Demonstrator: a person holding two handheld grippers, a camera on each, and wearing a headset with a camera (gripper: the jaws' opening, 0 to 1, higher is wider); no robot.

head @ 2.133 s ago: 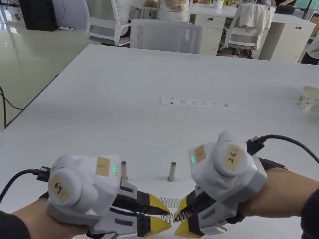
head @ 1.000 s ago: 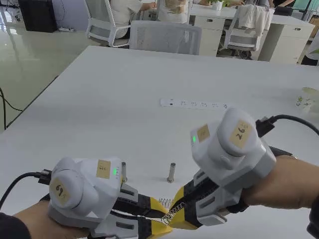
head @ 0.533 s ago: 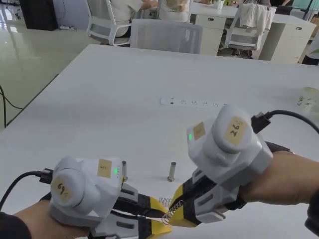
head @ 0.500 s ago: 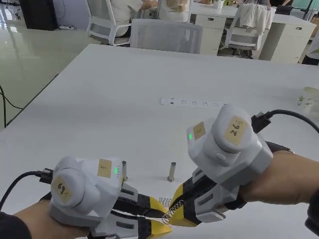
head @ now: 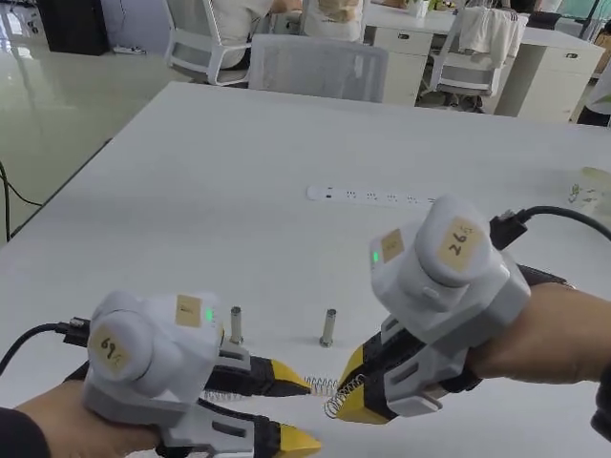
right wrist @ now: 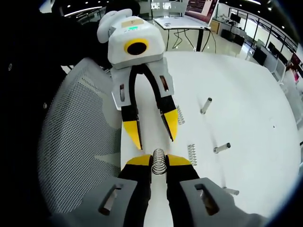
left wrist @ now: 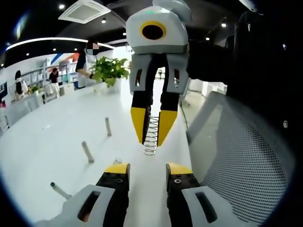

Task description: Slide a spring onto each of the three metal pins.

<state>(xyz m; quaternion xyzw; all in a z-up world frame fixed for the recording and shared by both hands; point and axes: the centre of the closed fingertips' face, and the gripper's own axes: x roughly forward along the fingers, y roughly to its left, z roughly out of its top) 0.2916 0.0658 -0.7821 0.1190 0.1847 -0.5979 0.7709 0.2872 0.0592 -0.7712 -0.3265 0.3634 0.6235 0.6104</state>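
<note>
The right gripper (right wrist: 159, 161) pinches a spring (left wrist: 151, 137) upright between its tips; the left gripper (left wrist: 147, 169), near left, faces it, jaws spread and empty.

Right claw (head: 351, 396) pinching spring (head: 336, 405), left claw (head: 305, 414) spread, 2 upright pins (head: 328, 327) behind

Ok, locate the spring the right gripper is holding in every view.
Head view: bottom centre, spring in the right gripper.
Left gripper view: centre, spring between the facing gripper's yellow tips.
Right gripper view: bottom centre, spring end-on.
Shared landmark: right gripper's yellow tips.
</note>
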